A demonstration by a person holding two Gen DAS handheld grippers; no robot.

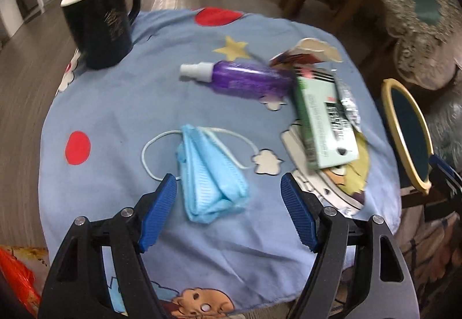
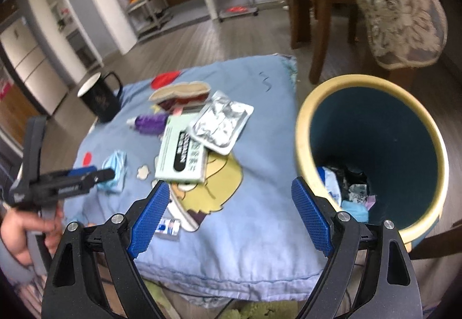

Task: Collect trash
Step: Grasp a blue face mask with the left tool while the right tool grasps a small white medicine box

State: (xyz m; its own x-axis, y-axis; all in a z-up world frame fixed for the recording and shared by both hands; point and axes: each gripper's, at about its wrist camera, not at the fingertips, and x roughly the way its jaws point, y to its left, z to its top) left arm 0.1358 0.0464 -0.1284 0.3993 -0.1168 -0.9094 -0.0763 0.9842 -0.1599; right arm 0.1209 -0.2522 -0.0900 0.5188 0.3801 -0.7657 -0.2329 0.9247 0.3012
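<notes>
Blue ribbed pads on the left hand-held gripper (image 1: pixel 228 195) stand wide apart, gripping nothing. Crumpled light-blue pleated face mask (image 1: pixel 209 171) with white ear loops lies on the blue cartoon-print cloth (image 1: pixel 115 105) over the table, between and just ahead of the two pads; contact cannot be confirmed. Ahead of that hand-held gripper: purple translucent spray bottle (image 1: pixel 245 79) with a white cap, lying on its side. Ahead and to its right: pale-green printed cardboard box (image 1: pixel 323 119), touching the bottle's base. Far ahead-left: black ceramic mug (image 1: pixel 101 24) with a white interior, upright.

Right hand-held gripper (image 2: pixel 231 207) also wide open, empty, above the cloth. Just ahead of it to the left lies the same box, with a silver foil packet (image 2: pixel 221 122) overlapping its far corner. Directly to its right: round bin (image 2: pixel 306 128), cream rim, dark-blue inside, some scraps at the bottom.
</notes>
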